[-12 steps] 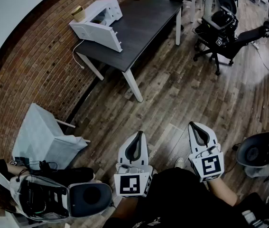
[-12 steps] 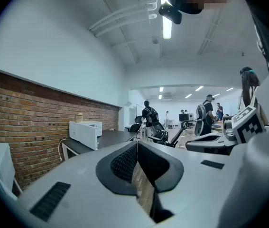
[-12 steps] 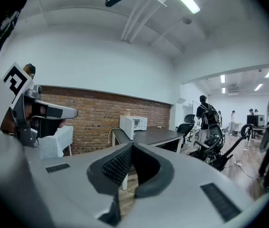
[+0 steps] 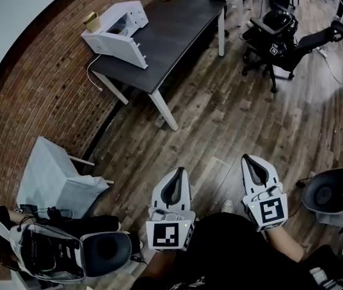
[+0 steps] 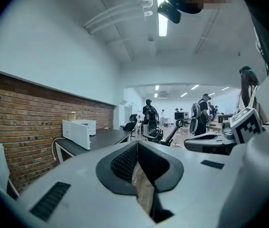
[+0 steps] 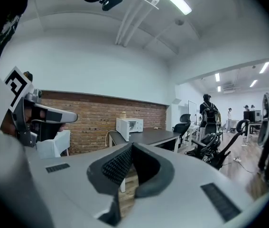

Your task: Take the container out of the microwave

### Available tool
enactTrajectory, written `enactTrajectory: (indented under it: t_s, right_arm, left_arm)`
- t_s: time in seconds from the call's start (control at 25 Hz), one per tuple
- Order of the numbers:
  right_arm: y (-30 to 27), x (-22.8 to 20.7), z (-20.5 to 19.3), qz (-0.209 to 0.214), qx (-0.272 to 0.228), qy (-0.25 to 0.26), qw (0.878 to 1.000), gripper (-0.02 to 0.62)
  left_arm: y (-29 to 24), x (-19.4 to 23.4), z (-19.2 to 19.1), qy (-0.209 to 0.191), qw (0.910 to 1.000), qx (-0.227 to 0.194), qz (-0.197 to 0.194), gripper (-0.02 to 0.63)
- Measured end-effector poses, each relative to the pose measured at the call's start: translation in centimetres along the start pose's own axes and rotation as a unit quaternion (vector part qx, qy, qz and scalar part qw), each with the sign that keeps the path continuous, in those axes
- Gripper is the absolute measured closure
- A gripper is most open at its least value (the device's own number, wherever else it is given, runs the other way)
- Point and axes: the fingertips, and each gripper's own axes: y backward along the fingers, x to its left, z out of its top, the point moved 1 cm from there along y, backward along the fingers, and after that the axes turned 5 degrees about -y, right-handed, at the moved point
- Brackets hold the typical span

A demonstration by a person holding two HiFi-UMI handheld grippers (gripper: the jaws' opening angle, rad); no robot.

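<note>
A white microwave (image 4: 115, 32) stands with its door swung open at the far left end of a dark table (image 4: 177, 35) by the brick wall. It is small in the left gripper view (image 5: 78, 132) and the right gripper view (image 6: 129, 125). I cannot make out a container inside it from here. A small tan object (image 4: 90, 20) sits on top of it. My left gripper (image 4: 179, 170) and right gripper (image 4: 248, 158) are held side by side over the wooden floor, far from the table. Both are shut and hold nothing.
Black office chairs (image 4: 280, 35) stand right of the table, and another chair (image 4: 331, 192) is close on my right. A white covered seat (image 4: 56, 174) and a backpack (image 4: 44, 249) lie at my left by the wall. Several people stand in the far room (image 5: 198, 118).
The table and microwave sit slightly higher and further left in the head view. Both grippers have kept their place and stay shut.
</note>
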Motion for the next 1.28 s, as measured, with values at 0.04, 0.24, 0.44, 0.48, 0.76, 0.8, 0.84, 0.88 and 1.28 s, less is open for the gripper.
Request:
enactTrajectory:
  t_s: [0.04, 0.24, 0.44, 0.48, 0.76, 0.8, 0.84, 0.88, 1.28]
  right_arm:
    - [0.3, -0.5, 0.0, -0.002, -0.005, 0.001, 1.000, 0.532]
    - [2.0, -3.4, -1.4, -0.018, 0.004, 0.007, 1.000, 0.532]
    - [2.9, -6.7, -2.6, -0.035, 0.009, -0.002, 0.999, 0.532]
    - [3.0, -7.3, -2.9, -0.040, 0.012, -0.005, 0.999, 0.532]
    - [1.6, -9.7, -4.4, -0.061, 0.030, -0.026, 0.997, 0.532]
    - [1.2, -10.2, -4.4, -0.065, 0.031, -0.028, 0.997, 0.532]
    - [0.8, -10.8, -4.5, -0.070, 0.034, -0.028, 0.997, 0.532]
    - [0.3, -11.4, -4.6, -0.076, 0.036, -0.027, 0.996, 0.532]
    - [-7.8, -15.7, -1.8, -0.119, 0.045, -0.002, 0.992, 0.532]
  left_arm:
    - [-0.3, -0.3, -0.2, 0.002, 1.0000, 0.003, 0.001, 0.597]
    - [-1.5, -2.2, -0.3, 0.001, 1.0000, 0.007, 0.001, 0.597]
    - [-1.9, -1.4, -0.9, -0.037, 0.9985, 0.018, 0.037, 0.597]
    - [-1.9, -1.1, -1.2, -0.034, 0.9981, 0.025, 0.044, 0.597]
    - [-5.5, -1.3, -3.2, -0.025, 0.9977, 0.060, 0.018, 0.597]
    - [-6.5, -1.6, -3.4, -0.027, 0.9977, 0.063, 0.007, 0.597]
    - [-7.7, -1.9, -3.5, -0.029, 0.9975, 0.064, -0.003, 0.597]
    - [-8.8, -2.1, -3.6, -0.030, 0.9974, 0.063, -0.014, 0.597]
    - [-21.2, -0.2, -1.3, -0.008, 0.9962, 0.029, -0.082, 0.597]
